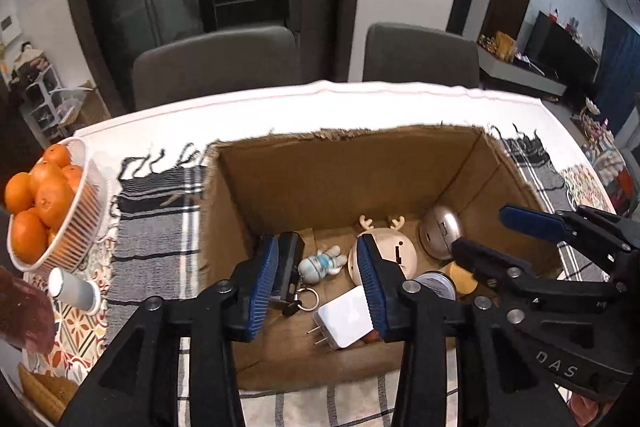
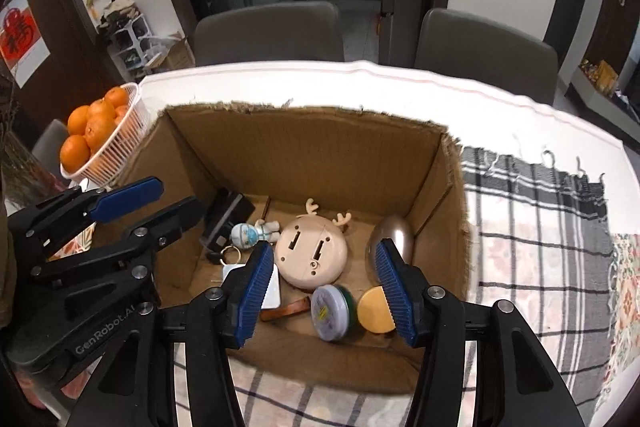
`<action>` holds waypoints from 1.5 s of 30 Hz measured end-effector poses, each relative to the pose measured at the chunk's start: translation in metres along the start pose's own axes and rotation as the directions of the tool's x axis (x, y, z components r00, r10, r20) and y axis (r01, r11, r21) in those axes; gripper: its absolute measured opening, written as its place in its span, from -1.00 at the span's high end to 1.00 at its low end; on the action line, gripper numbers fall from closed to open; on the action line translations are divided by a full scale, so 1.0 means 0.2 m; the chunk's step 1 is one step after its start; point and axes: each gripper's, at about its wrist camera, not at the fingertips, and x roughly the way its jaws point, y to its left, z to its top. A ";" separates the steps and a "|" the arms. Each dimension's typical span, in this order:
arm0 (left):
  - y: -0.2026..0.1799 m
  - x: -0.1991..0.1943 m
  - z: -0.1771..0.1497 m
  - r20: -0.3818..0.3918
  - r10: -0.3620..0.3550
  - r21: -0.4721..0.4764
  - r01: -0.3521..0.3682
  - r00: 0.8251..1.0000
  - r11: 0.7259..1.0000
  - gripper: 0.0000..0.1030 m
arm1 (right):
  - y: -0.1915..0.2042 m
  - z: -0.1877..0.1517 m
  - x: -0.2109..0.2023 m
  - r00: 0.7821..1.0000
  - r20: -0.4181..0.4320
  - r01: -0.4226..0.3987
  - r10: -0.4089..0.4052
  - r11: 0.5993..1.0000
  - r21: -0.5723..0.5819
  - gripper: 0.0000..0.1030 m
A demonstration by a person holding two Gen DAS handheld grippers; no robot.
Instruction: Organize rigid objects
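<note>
Both grippers are held over the near edge of an open cardboard box (image 2: 328, 163) on a checked cloth (image 2: 532, 211). The left gripper (image 1: 320, 283) is spread wide, nothing between its blue pads (image 1: 262, 287). The right gripper (image 2: 326, 293) is also spread wide and empty; it is seen from the left wrist view too, at right, jaws apart.

Nearest in the box, a white plug adapter (image 1: 346, 317) lies flat, prongs pointing left in the left view. Beside it a brown strip-like item (image 2: 286, 309) is seen, kind cannot be told. A round tin (image 2: 330, 313) stands on edge, touching a yellow disc (image 2: 374, 309). Further in, a cream round toy with antlers (image 2: 312, 253) lies underside up. At its left a small masked figure (image 2: 254, 233) lies with a key ring (image 2: 230, 255); a black block (image 2: 226, 217) sits in the left far corner. A silver egg-shaped item (image 2: 394, 237) leans at the right wall.

Outside, a white basket (image 1: 82, 211) of oranges (image 1: 40, 195) stands left of the box, a small grey cylinder (image 1: 74, 291) lying near it. Two grey chairs (image 2: 268, 33) stand beyond the table.
</note>
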 end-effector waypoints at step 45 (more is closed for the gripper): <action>-0.09 -1.24 -0.82 0.462 0.195 -0.084 -0.176 0.865 0.981 -1.00 | 0.32 -0.89 -1.23 0.840 0.497 0.169 -0.217 0.976 0.139 -0.72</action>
